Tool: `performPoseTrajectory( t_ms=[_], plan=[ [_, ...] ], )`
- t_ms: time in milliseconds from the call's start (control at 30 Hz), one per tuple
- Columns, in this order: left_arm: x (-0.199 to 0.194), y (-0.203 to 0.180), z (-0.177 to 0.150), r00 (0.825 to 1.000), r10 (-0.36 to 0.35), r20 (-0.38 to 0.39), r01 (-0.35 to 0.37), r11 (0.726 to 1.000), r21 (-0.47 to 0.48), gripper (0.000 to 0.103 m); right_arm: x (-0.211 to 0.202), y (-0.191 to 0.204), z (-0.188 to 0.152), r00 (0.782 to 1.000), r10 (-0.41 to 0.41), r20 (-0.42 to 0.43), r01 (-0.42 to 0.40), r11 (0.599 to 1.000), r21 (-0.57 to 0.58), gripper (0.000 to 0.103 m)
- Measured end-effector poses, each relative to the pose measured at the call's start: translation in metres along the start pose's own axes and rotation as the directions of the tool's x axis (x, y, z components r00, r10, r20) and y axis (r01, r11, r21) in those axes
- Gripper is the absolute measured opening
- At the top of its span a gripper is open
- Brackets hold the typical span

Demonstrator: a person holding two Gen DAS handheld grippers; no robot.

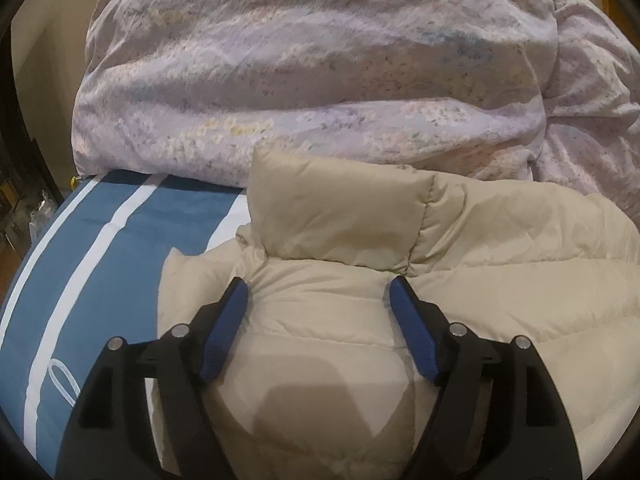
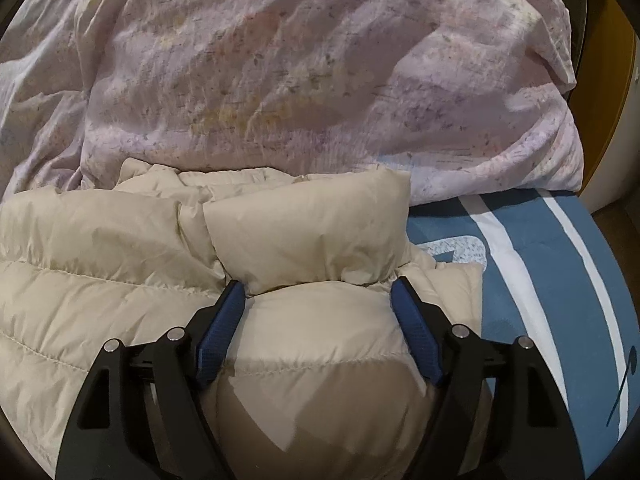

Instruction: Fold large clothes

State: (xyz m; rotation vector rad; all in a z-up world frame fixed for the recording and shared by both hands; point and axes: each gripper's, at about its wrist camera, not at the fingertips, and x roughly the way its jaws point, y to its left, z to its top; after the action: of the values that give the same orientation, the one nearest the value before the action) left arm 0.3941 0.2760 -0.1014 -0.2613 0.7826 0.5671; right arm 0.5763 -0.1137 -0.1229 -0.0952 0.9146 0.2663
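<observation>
A beige quilted puffer jacket [image 1: 460, 300] lies on a blue bedsheet with white stripes [image 1: 100, 248]. My left gripper [image 1: 318, 292] is open, its blue pads either side of the puffy fabric just below a raised padded fold [image 1: 336, 208] at the jacket's left end. In the right wrist view the same jacket [image 2: 100, 260] fills the left and centre. My right gripper [image 2: 318, 294] is open and straddles the fabric below another raised fold [image 2: 308, 228] at the jacket's right end. Neither gripper pinches the cloth.
A bulky lilac floral duvet [image 1: 320, 60] is heaped right behind the jacket; it also fills the back of the right wrist view [image 2: 300, 80]. The striped sheet [image 2: 560, 280] runs to the bed's right edge. Dark furniture stands at the far left [image 1: 24, 200].
</observation>
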Motion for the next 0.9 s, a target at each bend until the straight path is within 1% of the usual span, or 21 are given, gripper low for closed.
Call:
performPoseTrajectory(
  t_ms=[167, 233, 433, 667, 900],
  plan=[
    [0.002, 0.001, -0.001, 1.000, 0.009, -0.014, -0.009, 1.000, -0.001, 0.078, 0.002, -0.001, -0.001, 1.000, -0.004, -0.008, 0.004, 1.000, -0.009, 0.078],
    [0.004, 0.003, -0.001, 1.000, 0.011, -0.018, -0.011, 1.000, -0.007, 0.079, 0.007, 0.005, 0.006, 1.000, -0.005, -0.010, 0.005, 1.000, -0.010, 0.078],
    [0.007, 0.006, -0.001, 1.000, 0.011, -0.025, -0.012, 1.000, -0.016, 0.081, 0.011, 0.004, 0.002, 1.000, 0.004, -0.012, -0.004, 1.000, -0.007, 0.079],
    [0.011, 0.007, -0.001, 0.999, 0.001, -0.039, -0.002, 1.000, -0.029, 0.083, 0.010, 0.001, 0.005, 1.000, 0.003, -0.020, -0.003, 1.000, -0.004, 0.080],
    [0.018, 0.014, 0.000, 0.999, -0.014, -0.051, 0.012, 0.998, -0.055, 0.084, 0.021, 0.004, 0.007, 0.999, -0.016, -0.042, 0.015, 1.000, -0.009, 0.083]
  ],
)
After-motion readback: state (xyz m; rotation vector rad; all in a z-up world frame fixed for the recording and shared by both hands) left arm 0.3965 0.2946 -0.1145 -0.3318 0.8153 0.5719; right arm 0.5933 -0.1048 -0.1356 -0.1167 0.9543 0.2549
